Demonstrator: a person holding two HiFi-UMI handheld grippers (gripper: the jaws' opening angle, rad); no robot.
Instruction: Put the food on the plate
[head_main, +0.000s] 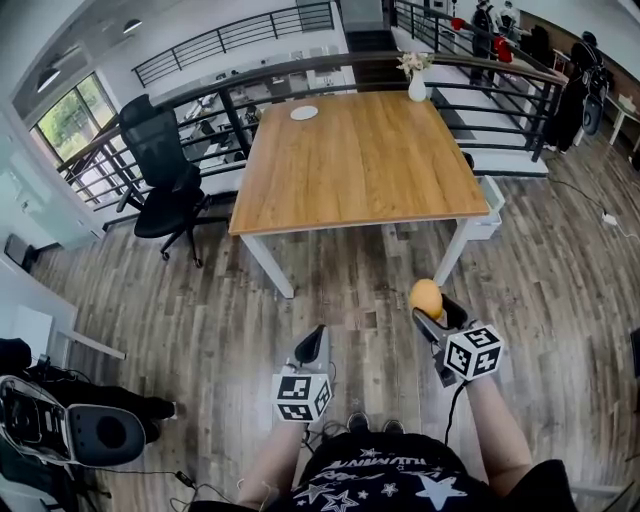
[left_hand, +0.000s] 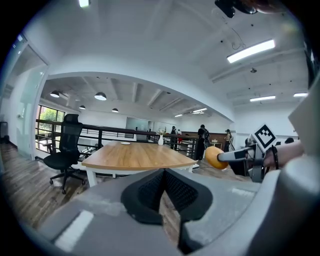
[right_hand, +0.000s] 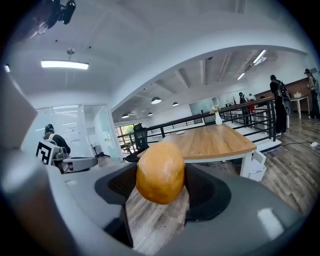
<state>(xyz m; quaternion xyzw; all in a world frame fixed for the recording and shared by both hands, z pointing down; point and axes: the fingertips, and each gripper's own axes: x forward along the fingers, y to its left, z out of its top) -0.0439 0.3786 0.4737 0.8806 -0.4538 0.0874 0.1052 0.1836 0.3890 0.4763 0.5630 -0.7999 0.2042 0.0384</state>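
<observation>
The right gripper (head_main: 432, 308) is clamped on the food (head_main: 426, 298) — a rounded, orange-brown lump, something like a bread roll — with one black pad pressed on each side of it. The left gripper (head_main: 311, 346) has its jaws together with nothing between them. It hangs to the left of the right one, over the wood floor (head_main: 330, 290).

The step in hand looks like the carry. The person stands on the near side of the table (head_main: 360, 170), a little apart from it. The plate (head_main: 304, 113) lies on the table's far left part, close to the far edge, so the food is well apart from where it must go.

To do this well, the grip should hold firm without squashing the lump, and the gripper should stay level so the food cannot pivot between the pads. It should cross above the tabletop, come down over the middle of the plate, and rest there before the jaws part. A white vase (head_main: 417, 87) stands at the far right edge, well apart from the plate, so a path over the left half stays clear of it. The empty gripper is best kept to the left, out of the way.

The food sits between the right gripper's jaws near their tips, bulging above the pads — only its sides are caught.
</observation>
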